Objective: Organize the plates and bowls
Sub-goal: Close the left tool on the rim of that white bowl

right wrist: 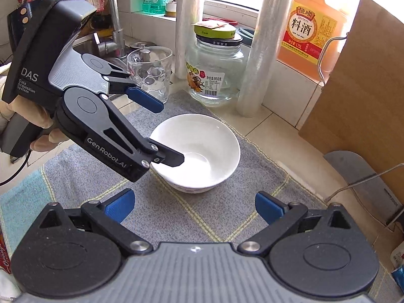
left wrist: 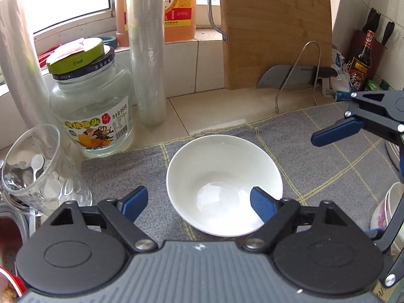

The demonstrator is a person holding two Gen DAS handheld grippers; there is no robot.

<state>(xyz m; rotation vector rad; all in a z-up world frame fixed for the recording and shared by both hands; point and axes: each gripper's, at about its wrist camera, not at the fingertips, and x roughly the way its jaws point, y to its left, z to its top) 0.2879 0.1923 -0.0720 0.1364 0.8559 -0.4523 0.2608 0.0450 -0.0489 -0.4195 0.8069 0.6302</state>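
A white bowl (left wrist: pixel 222 181) (right wrist: pixel 199 149) stands upright and empty on a grey checked cloth (left wrist: pixel 315 156) (right wrist: pixel 202 217). My left gripper (left wrist: pixel 198 205) (right wrist: pixel 169 133) is open and straddles the bowl's near left wall. Its right finger (left wrist: pixel 262 207) dips inside the bowl and its left finger (left wrist: pixel 133 202) stays outside, with a gap to the wall. My right gripper (right wrist: pixel 194 207) (left wrist: pixel 368 151) is open with nothing between its fingers, hovering over the cloth just short of the bowl. A patterned bowl (left wrist: pixel 386 209) shows partly at the right edge.
Behind the cloth stand a glass jar (left wrist: pixel 93 111) (right wrist: pixel 214 73) with a green lid, a glass cup (left wrist: pixel 38 166) (right wrist: pixel 151 73) and two plastic-wrap rolls (left wrist: pixel 146 50). A wooden cutting board (left wrist: pixel 275 30) and a cleaver (left wrist: pixel 285 75) lean on the right. A faucet (right wrist: pixel 113 15) and sink lie to the left.
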